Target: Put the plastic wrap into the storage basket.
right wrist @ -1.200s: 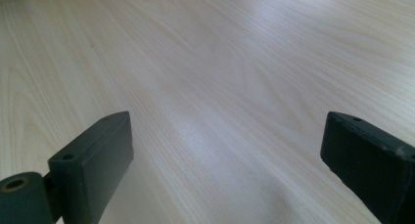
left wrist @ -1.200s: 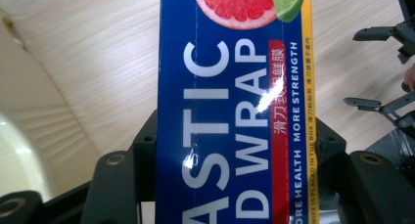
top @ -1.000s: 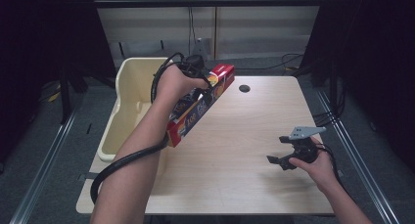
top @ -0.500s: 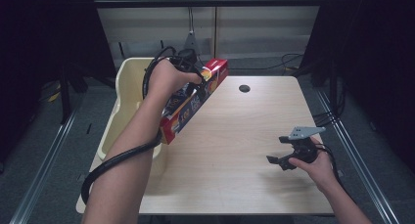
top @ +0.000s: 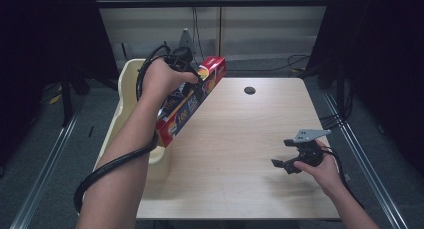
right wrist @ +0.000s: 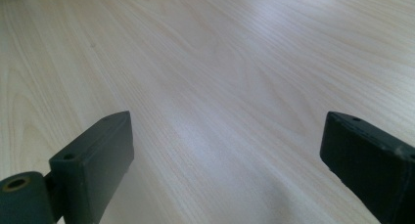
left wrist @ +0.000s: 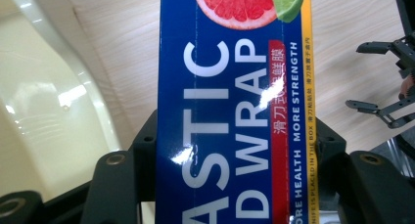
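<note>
Box [left wrist: 235,111] of plastic wrap sits clamped between the jaws of the left gripper [left wrist: 235,155], held tilted in the air over the table's [top: 250,139] left edge, beside the cream tub [top: 125,89]; the right gripper [top: 286,165] rests low over the table, jaws spread wide with nothing between them

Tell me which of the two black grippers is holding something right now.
The left gripper: its jaws clamp the long red-and-blue plastic wrap box. The right gripper is open over the bare wooden table.
</note>
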### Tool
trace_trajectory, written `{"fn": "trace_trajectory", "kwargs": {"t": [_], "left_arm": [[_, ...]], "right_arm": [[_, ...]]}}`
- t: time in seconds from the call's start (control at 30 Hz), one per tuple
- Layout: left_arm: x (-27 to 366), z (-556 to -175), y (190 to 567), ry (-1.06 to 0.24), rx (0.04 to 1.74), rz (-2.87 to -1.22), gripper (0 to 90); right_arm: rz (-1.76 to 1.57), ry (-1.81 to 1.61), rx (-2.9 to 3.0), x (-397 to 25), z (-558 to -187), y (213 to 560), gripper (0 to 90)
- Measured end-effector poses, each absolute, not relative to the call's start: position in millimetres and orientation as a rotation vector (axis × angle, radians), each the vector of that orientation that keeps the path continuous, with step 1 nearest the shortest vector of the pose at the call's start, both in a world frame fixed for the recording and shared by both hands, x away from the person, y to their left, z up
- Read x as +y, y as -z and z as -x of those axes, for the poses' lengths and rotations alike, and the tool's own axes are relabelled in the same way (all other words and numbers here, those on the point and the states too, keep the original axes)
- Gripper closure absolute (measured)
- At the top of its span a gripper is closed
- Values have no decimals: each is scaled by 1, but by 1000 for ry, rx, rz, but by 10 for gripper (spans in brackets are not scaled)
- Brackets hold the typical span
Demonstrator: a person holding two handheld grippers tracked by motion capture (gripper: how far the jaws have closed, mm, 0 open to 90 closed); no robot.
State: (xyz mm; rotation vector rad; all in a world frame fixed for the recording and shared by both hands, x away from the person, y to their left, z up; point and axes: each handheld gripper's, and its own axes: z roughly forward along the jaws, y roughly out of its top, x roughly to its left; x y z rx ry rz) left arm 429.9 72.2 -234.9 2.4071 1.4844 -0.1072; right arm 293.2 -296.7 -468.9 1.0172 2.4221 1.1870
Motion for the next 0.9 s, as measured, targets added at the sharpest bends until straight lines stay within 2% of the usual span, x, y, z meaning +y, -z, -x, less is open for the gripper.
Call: {"fn": "trace_trajectory", "kwargs": {"t": [0.9], "left_arm": [[118,-418,221,53,1595,-2297,410]], "right_arm": [[-976,-1183,2473,-281,-301,471,61]]}}
